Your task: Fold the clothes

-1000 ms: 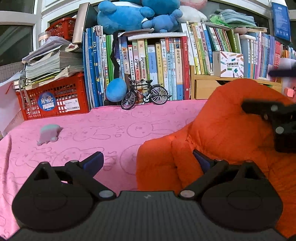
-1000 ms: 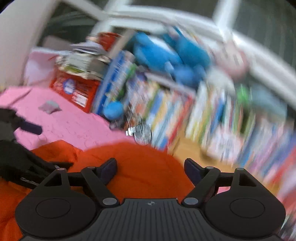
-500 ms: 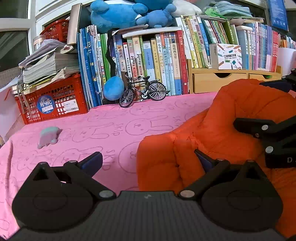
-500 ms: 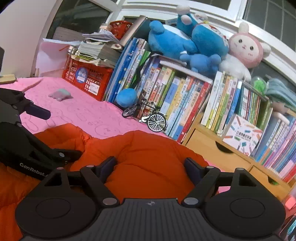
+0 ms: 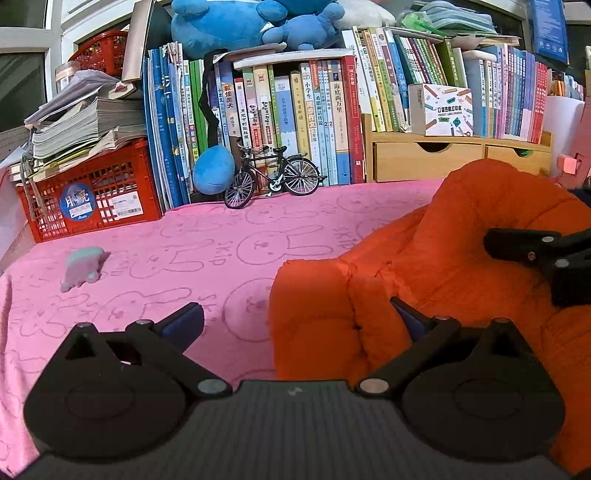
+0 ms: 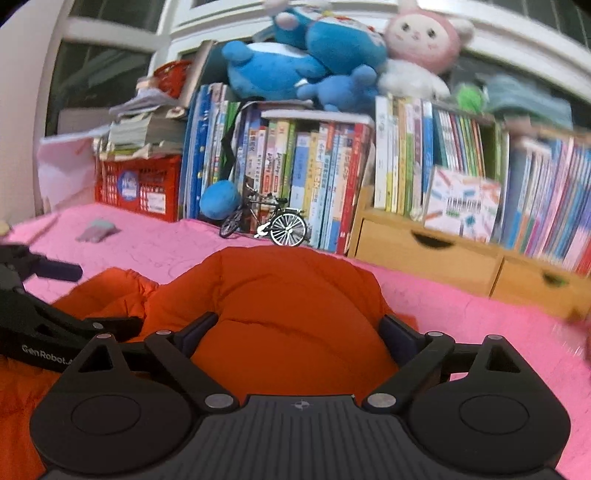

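A puffy orange jacket point(image 5: 454, 266) lies bunched on the pink rabbit-print cloth point(image 5: 207, 258). My left gripper point(image 5: 295, 319) is open at the jacket's left edge; its right finger rests against an orange fold, its left finger hangs over bare cloth. In the right wrist view the jacket point(image 6: 280, 295) fills the middle, and my right gripper point(image 6: 299, 332) stands open with a padded bulge between its fingers. The right gripper's black frame point(image 5: 543, 254) shows over the jacket at the right of the left wrist view. The left gripper point(image 6: 40, 291) shows at the left edge of the right wrist view.
Behind the cloth stand rows of books point(image 5: 295, 118), a red crate point(image 5: 92, 195) stacked with papers, wooden drawers point(image 5: 428, 158), blue plush toys point(image 5: 240, 26) and a model bicycle point(image 5: 273, 177). A small pale toy point(image 5: 83, 267) lies on the cloth at the left.
The right gripper has swung round to face the bookshelf and come lower over the jacket. The left gripper has barely moved; both stay open.
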Available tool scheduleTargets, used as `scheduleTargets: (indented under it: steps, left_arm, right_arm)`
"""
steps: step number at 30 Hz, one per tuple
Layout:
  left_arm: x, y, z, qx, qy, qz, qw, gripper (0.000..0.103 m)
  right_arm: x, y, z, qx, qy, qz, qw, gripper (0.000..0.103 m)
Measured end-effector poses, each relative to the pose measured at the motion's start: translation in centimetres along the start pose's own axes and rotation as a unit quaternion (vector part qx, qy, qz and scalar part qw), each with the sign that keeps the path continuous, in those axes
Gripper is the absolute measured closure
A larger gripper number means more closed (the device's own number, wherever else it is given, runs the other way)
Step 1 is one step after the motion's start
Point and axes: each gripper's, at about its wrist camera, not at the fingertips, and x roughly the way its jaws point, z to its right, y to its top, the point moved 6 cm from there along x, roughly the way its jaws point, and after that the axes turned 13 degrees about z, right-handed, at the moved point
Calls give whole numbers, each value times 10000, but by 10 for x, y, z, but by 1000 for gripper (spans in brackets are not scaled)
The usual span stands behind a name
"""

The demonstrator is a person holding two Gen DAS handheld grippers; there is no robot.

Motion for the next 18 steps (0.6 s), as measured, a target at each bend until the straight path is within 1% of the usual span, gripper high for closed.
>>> scheduleTargets:
  steps: [3, 13, 18]
  left_arm:
    - [1, 0, 0, -27, -30, -23, 10000, 0]
    - [3, -2, 1, -64, -24, -126, 9999, 0]
    - [5, -3, 1, -103, -27, -171, 9998, 0]
  right_arm:
    - [5, -3, 8, 360, 161, -162, 9991, 10]
    - [15, -12, 11, 521, 228, -437, 9974, 8]
    - [19, -16, 16, 749, 312, -497, 9955, 7]
